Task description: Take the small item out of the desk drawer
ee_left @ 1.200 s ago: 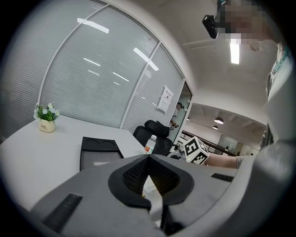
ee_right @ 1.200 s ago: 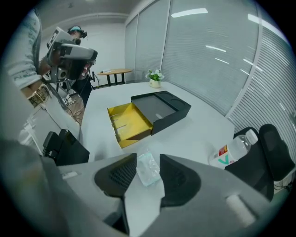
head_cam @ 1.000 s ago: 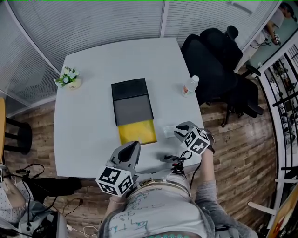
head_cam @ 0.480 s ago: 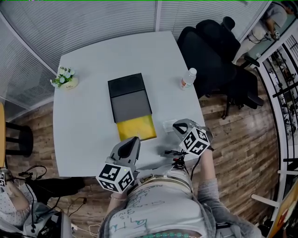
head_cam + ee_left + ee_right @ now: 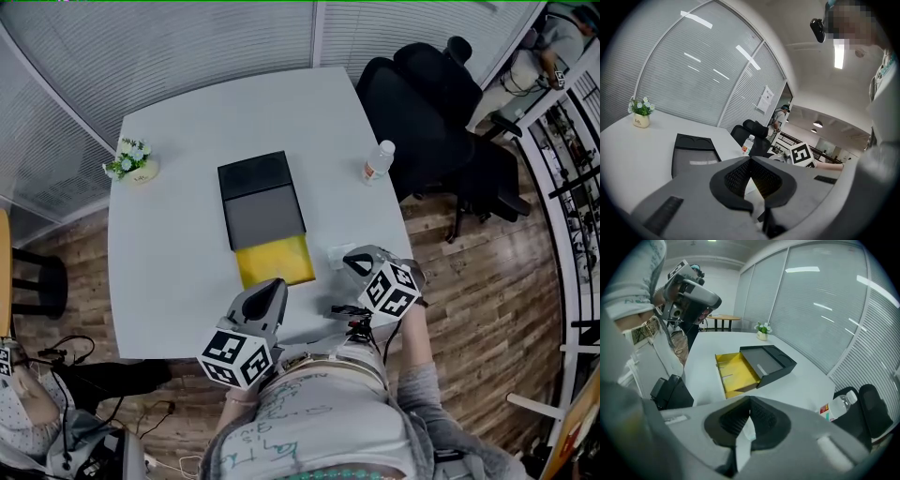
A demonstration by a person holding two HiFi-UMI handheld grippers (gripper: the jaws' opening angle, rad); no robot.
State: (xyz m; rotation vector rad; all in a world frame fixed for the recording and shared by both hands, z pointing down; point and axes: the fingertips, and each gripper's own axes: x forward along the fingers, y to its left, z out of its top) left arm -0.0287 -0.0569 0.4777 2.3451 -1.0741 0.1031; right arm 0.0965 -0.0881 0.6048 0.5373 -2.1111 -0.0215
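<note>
Since the small item (image 5: 337,253) lies on the table (image 5: 169,244) beside the open drawer (image 5: 275,262) | your right gripper (image 5: 349,264) and left gripper (image 5: 277,287) likely need no hold | jaws pressed together, empty

table (image 5: 169,253): smooth matt white | drawer (image 5: 275,261): smooth, faint sheen | floor (image 5: 469,281): wood planks | bottle (image 5: 378,161): clear plastic

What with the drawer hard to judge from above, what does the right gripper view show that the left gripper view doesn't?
Only the right gripper view: the yellow drawer pulled open with its inside visible, a small clear item pinched in the right claw, a black device at the table edge. Only the left gripper view: the right gripper's marker cube, a posted paper sheet. Both: black organizer, potted plant, water bottle.
</note>
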